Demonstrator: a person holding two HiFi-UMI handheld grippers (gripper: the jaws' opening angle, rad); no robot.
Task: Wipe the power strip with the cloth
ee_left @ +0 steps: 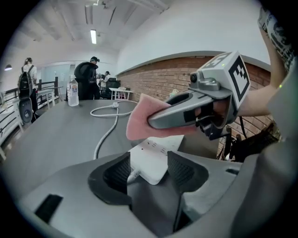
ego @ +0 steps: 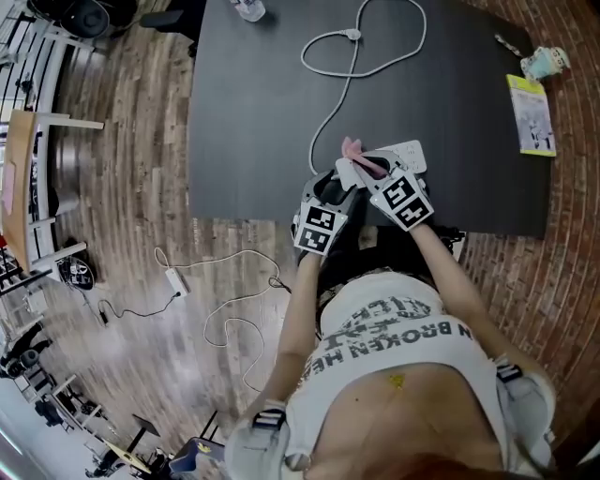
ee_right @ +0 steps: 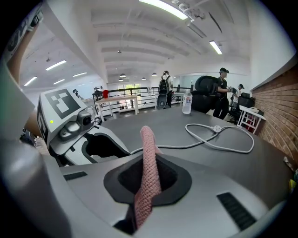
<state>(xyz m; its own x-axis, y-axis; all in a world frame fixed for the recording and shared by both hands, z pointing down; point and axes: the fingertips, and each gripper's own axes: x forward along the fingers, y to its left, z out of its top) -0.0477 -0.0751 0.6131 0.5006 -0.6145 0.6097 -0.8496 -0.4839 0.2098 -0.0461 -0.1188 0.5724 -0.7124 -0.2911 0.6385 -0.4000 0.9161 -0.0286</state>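
The white power strip (ego: 408,153) lies near the front edge of the black table (ego: 253,112), and its cable (ego: 330,117) runs away across the top. My left gripper (ee_left: 149,173) stands open, with the near end of the power strip (ee_left: 152,158) lying between its jaws. Whether the pads touch the strip I cannot tell. My right gripper (ee_right: 148,179) is shut on a pink cloth (ee_right: 149,162), which sticks up from its jaws. In the left gripper view the right gripper (ee_left: 186,111) holds that cloth (ee_left: 141,120) just above the strip's far part.
The plug (ego: 352,35) rests at the far end of the looped cable. A water bottle (ego: 250,9) stands at the table's far edge. A yellow leaflet (ego: 532,112) and a crumpled wrapper (ego: 546,62) lie at the right. More cables trail over the wooden floor (ego: 131,187).
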